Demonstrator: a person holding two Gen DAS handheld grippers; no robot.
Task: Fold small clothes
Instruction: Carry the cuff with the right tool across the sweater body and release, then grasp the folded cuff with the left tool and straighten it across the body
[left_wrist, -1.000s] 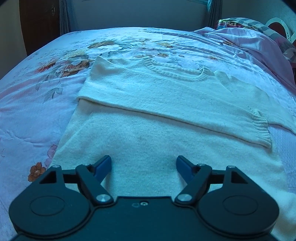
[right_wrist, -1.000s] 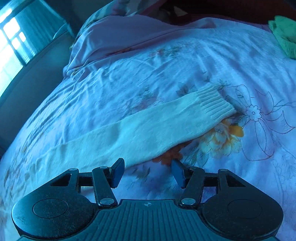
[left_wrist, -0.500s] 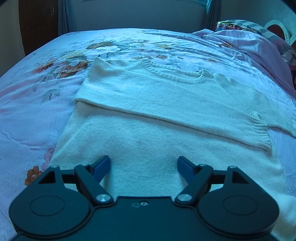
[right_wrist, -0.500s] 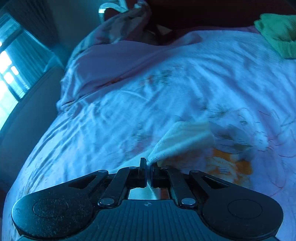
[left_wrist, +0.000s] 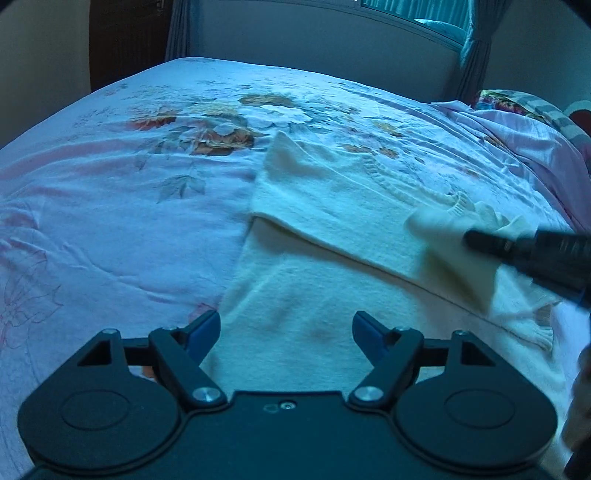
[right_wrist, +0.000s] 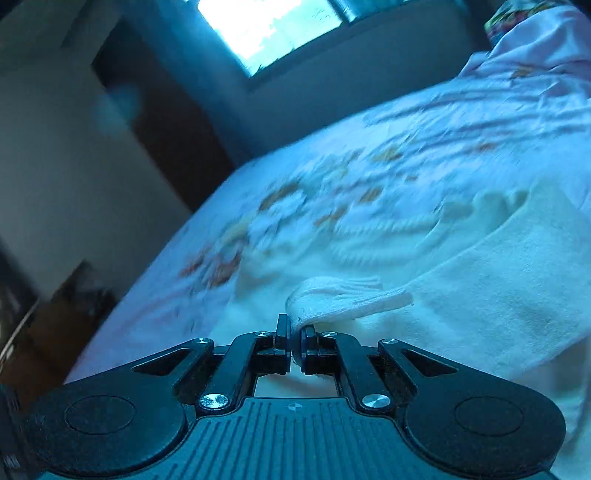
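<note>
- The work surface is a bed (left_wrist: 110, 221) with a floral sheet, in a dim room with a window (right_wrist: 269, 26) and curtains at the far end. A pink quilt (left_wrist: 535, 147) lies bunched at the far right.
- The cream sweater (left_wrist: 314, 295) lies flat on the bed, neckline toward the far side. One sleeve is already laid across the chest, with its ribbed cuff near the right edge.
- The right hand-held gripper (right_wrist: 294, 345) has its jaws pressed together on the cuff of the other sleeve (right_wrist: 343, 299). In the left wrist view it enters from the right, holding the sleeve above the right shoulder area. The right wrist view is blurred, which suggests the tool is moving.
- The left hand-held gripper (left_wrist: 286, 332) is spread wide, holds nothing, and hovers above the near hem of the sweater.
- Judged step: fold the second sleeve over the body.
- Carry the cuff leftward across the chest and keep it low, so the knit does not drag the body out of square.
- Lay this sleeve parallel to the first. Aim for a crease at the shoulder line, not a diagonal.
- If the body starts to shift, set the left tool lightly on the near hem to anchor it.
- Release only when the cuff rests flat. A soft knit is likely to slump or curl if dropped from height.
- Check that the side edges line up before you start the hem fold.
</note>
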